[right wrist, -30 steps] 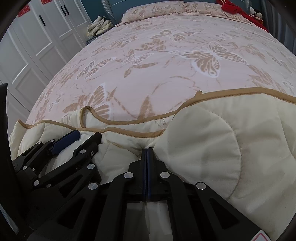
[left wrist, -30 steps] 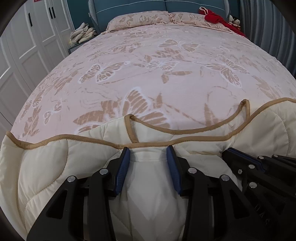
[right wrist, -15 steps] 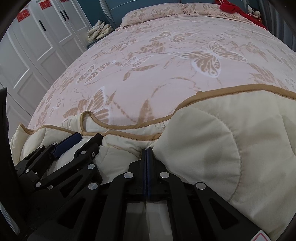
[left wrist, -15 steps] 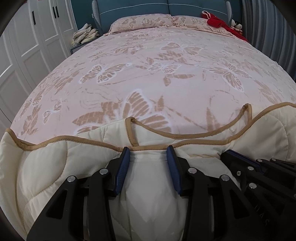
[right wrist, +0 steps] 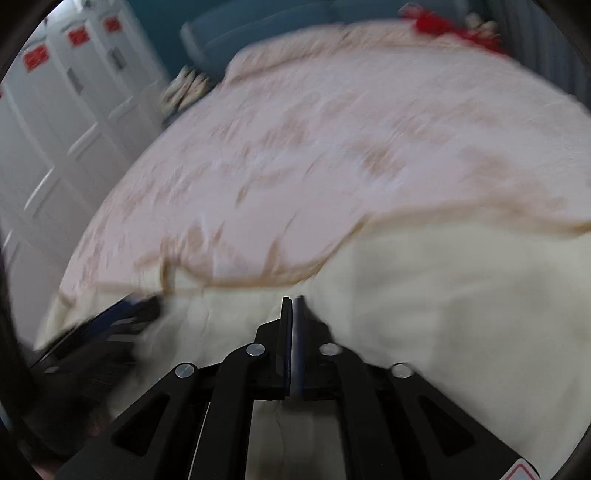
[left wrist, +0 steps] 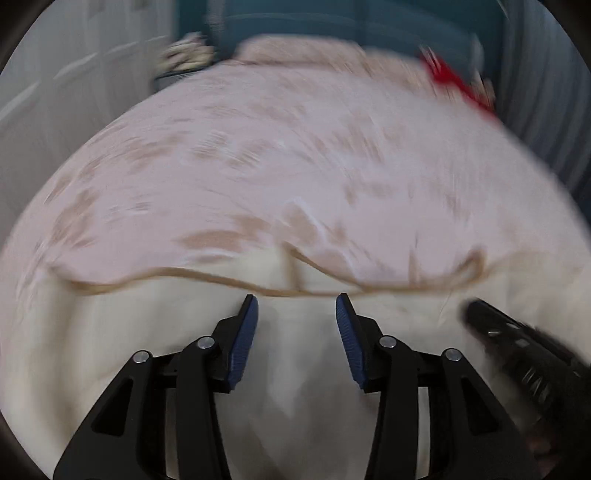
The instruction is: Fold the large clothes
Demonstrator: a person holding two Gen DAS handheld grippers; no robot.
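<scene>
A cream quilted garment with tan piping (left wrist: pixel 147 332) lies at the near edge of the bed, also in the right wrist view (right wrist: pixel 461 314). My left gripper (left wrist: pixel 295 306) has its jaws well apart over the garment's tan-piped edge, with cream fabric between and under the blue pads (left wrist: pixel 243 339). My right gripper (right wrist: pixel 293 306) is shut on a fold of the cream garment. The right gripper shows at the right in the left wrist view (left wrist: pixel 524 350). Both views are motion-blurred.
The pink butterfly-print bedspread (left wrist: pixel 295 166) covers the bed beyond the garment. Pillows and a teal headboard (left wrist: pixel 332 33) are at the far end, with a red item (left wrist: pixel 454 85) at the far right. White wardrobe doors (right wrist: pixel 55 129) stand to the left.
Both views have tilted up and blurred from fast motion. The garment's piped edge has shifted a little. The left jaws stay apart and the right stay shut.
</scene>
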